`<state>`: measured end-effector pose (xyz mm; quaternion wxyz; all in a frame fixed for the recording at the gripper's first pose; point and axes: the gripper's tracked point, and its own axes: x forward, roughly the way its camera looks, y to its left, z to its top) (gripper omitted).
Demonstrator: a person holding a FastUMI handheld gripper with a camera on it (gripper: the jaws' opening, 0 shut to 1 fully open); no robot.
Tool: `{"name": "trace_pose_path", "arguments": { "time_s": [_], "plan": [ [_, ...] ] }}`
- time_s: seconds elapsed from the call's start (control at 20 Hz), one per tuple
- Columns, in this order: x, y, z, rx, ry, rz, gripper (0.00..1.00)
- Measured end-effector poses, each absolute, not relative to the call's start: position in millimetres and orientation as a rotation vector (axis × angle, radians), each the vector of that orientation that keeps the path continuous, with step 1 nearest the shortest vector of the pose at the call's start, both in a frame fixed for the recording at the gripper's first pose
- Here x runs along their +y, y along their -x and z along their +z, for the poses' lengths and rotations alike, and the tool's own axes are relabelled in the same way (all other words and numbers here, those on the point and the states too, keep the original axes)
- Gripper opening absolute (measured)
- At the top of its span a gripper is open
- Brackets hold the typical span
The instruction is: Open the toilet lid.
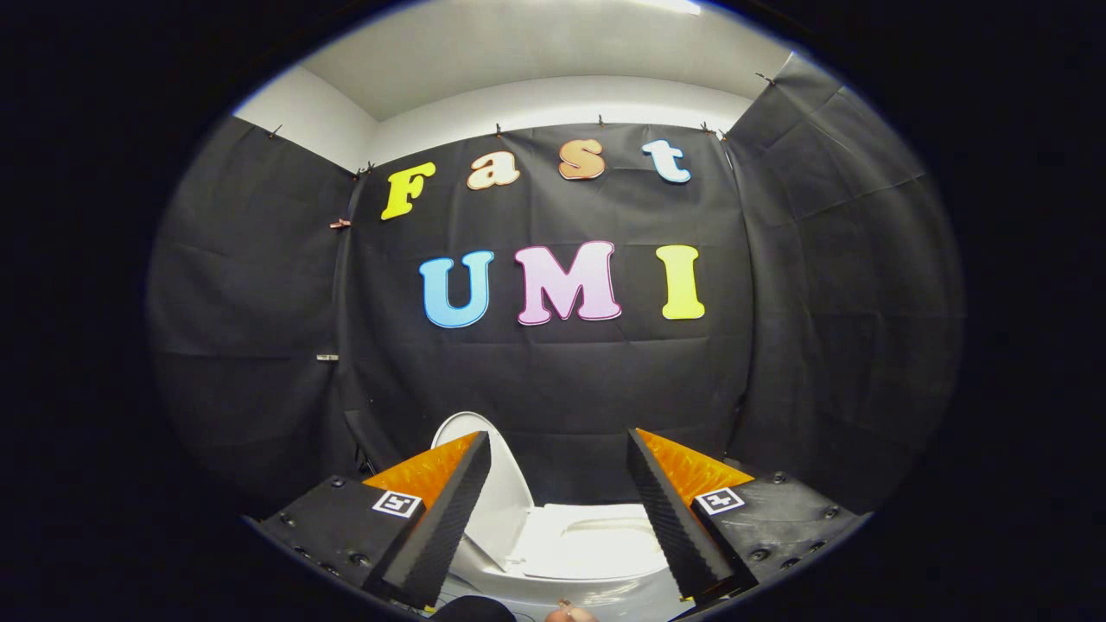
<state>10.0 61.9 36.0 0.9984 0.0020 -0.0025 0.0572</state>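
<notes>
A white toilet [579, 553] stands low against the black cloth wall, beyond and below my fingers. Its lid [497, 484] is raised, leaning back to the left, partly hidden behind my left finger. The seat ring and bowl [605, 540] lie exposed between the fingers. My gripper [560, 445] is open, its two black ribbed fingers [449, 518] spread wide with orange backs, holding nothing. Nothing touches the lid.
Black cloth walls close in on three sides, with white wall and ceiling above. A bit of a hand [570, 613] shows just under the toilet's front, between the finger bases.
</notes>
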Motion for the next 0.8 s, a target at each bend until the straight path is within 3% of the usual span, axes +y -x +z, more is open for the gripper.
{"name": "trace_pose_path", "arguments": {
  "time_s": [0.8],
  "plan": [
    [61.9, -9.8, 32.8, 0.000, 0.001, 0.116, 0.99]
  ]
}}
